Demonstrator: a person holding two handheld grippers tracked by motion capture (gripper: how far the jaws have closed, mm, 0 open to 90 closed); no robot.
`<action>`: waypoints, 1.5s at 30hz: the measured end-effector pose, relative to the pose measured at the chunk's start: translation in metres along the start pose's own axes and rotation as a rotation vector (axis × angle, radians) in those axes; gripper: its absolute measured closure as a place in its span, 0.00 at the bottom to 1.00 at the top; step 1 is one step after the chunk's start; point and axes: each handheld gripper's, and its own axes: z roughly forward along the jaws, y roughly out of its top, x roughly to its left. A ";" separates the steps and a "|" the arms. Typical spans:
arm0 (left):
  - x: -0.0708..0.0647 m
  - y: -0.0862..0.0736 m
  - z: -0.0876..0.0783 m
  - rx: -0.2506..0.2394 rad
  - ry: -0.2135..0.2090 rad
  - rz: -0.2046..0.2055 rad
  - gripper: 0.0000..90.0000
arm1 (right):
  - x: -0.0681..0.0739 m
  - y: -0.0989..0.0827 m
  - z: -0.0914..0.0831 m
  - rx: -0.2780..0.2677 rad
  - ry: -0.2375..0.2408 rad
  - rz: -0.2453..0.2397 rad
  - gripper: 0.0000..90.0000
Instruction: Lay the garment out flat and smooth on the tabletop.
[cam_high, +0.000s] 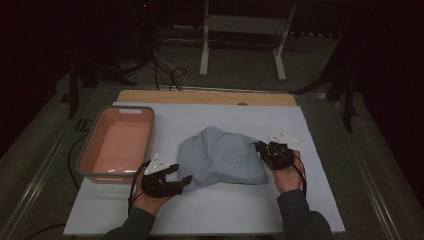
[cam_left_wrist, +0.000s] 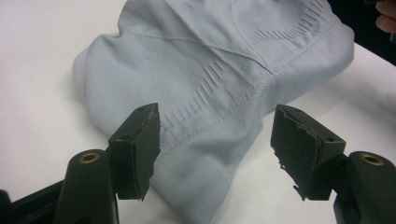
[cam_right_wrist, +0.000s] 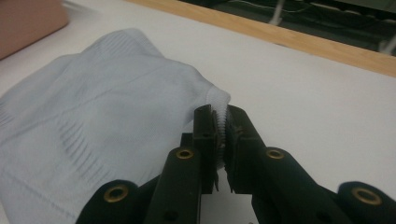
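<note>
- The white table sheet (cam_high: 210, 205) is a smooth, matte, flat rectangle with a strip of bare wood along its far edge; the garment lies at about its middle, so there is free sheet all round it for spreading or folding.
- The pale blue knit garment (cam_high: 222, 157) lies bunched in a soft rounded heap, just right of the tub. Its fabric is fine ribbed knit with stitched seams and short rows of raised ribbing, limp and likely stretchy, so it will probably sag from any single held point.
- The salmon-pink plastic tub (cam_high: 120, 142), just left of the garment, is a rigid rounded rectangle with a grey rim and smooth walls, and nothing lies in it.
- The right gripper (cam_right_wrist: 222, 135), at the garment's right edge, is clamped tight on a ribbed hem fold, its jaws nearly meeting on the cloth.
- The left gripper (cam_left_wrist: 215, 149), at the garment's near-left edge, stands with jaws wide apart, straddling a seamed edge without pressing it.
- To do this step well, I judge that the left jaws should close on the thick seamed hem, not on loose single-layer cloth, while the right keeps its pinch; then both should lift evenly so that the knit does not slip or twist.
</note>
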 end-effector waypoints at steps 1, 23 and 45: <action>0.000 0.000 0.000 0.002 0.001 0.005 0.38 | -0.002 0.000 0.000 0.000 -0.013 0.006 0.93; -0.003 0.000 0.002 0.005 0.014 0.028 0.37 | -0.019 -0.016 0.000 0.063 -0.046 -0.006 0.44; -0.009 0.000 -0.001 -0.014 0.035 0.057 0.34 | 0.003 -0.073 -0.036 0.118 0.033 -0.059 0.32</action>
